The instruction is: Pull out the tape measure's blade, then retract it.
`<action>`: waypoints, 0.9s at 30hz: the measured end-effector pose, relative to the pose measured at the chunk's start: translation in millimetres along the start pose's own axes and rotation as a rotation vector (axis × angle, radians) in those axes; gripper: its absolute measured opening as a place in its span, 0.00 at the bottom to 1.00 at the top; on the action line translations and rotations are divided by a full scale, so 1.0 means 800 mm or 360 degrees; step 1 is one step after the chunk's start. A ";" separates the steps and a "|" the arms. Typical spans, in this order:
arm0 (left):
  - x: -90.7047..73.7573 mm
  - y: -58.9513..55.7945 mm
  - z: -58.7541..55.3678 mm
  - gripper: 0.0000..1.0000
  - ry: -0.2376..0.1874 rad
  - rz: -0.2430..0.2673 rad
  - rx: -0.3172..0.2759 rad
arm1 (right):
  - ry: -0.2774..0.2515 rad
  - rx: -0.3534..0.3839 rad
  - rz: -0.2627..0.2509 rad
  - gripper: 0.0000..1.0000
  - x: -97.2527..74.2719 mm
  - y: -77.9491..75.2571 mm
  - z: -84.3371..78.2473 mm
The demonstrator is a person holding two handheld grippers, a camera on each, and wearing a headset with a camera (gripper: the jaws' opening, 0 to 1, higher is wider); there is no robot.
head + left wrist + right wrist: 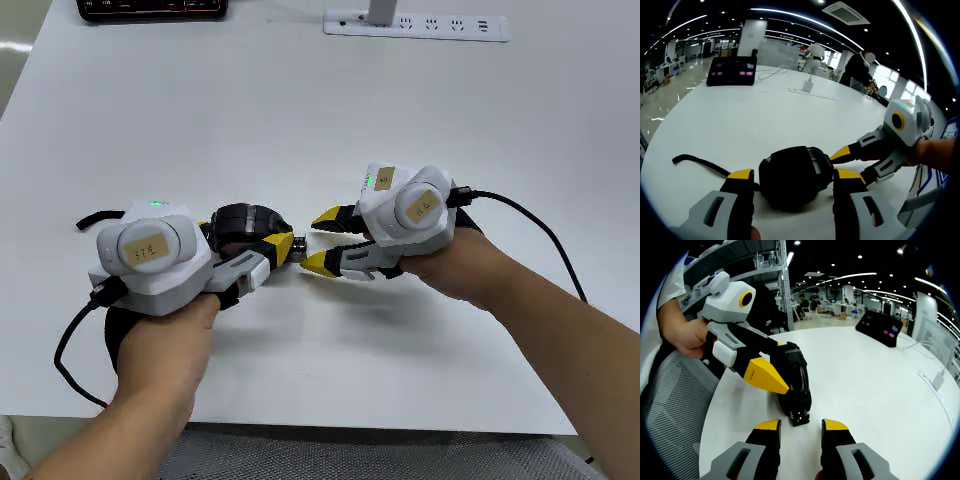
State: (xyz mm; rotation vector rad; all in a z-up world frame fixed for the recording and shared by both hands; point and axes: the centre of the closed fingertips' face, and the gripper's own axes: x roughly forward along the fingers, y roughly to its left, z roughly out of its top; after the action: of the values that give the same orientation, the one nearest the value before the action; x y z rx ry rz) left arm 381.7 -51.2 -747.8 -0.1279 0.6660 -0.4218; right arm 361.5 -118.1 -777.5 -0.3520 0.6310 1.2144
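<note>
A black tape measure (243, 228) lies on the white table (300, 110), with its black wrist strap (695, 162) trailing to the left. My left gripper (794, 176) is shut on the case (795, 175), one jaw on each side; in the head view the left gripper (266, 242) is at lower left. My right gripper (801, 426) faces the blade's hook tab (799, 416), which sits just ahead of its open jaws. In the head view the right gripper (322, 240) has its yellow tips above and below the hook (298, 245). No blade length is drawn out.
A white power strip (415, 22) and a dark flat device (150, 8) lie at the table's far edge. A black cable (540, 225) runs off the right gripper. The table's near edge is close behind both hands, with a mesh chair (675, 390) beyond it.
</note>
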 end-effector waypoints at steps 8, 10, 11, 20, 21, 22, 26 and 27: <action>-0.016 0.010 0.003 0.60 -0.0009 -0.0035 0.0099 | -0.0028 0.0031 -0.0048 0.33 -0.017 0.001 0.000; -0.018 0.011 0.001 0.61 -0.0008 -0.0045 0.0110 | -0.0023 0.0030 -0.0063 0.35 -0.020 0.002 -0.002; -0.018 0.011 0.000 0.61 -0.0002 -0.0056 0.0115 | -0.0024 0.0032 -0.0071 0.36 -0.023 0.003 -0.002; -0.025 0.004 0.005 0.60 -0.0027 -0.0136 0.0183 | -0.0020 0.0052 -0.0098 0.38 -0.030 0.006 -0.008; -0.026 0.003 0.006 0.60 -0.0026 -0.0142 0.0194 | -0.0022 0.0055 -0.0103 0.38 -0.032 0.006 -0.007; -0.027 0.002 0.007 0.60 -0.0032 -0.0150 0.0202 | -0.0026 0.0057 -0.0105 0.38 -0.033 0.007 -0.006; -0.032 0.001 0.008 0.60 -0.0031 -0.0182 0.0244 | -0.0033 0.0061 -0.0125 0.39 -0.041 0.010 -0.005; -0.034 0.001 0.008 0.61 -0.0028 -0.0194 0.0264 | -0.0037 0.0059 -0.0132 0.40 -0.044 0.010 -0.004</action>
State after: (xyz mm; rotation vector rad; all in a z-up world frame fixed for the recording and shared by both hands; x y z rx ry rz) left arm 366.8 -38.9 -727.8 -0.0148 0.6051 -0.5904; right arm 345.9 -143.8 -758.0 -0.3293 0.6125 1.1245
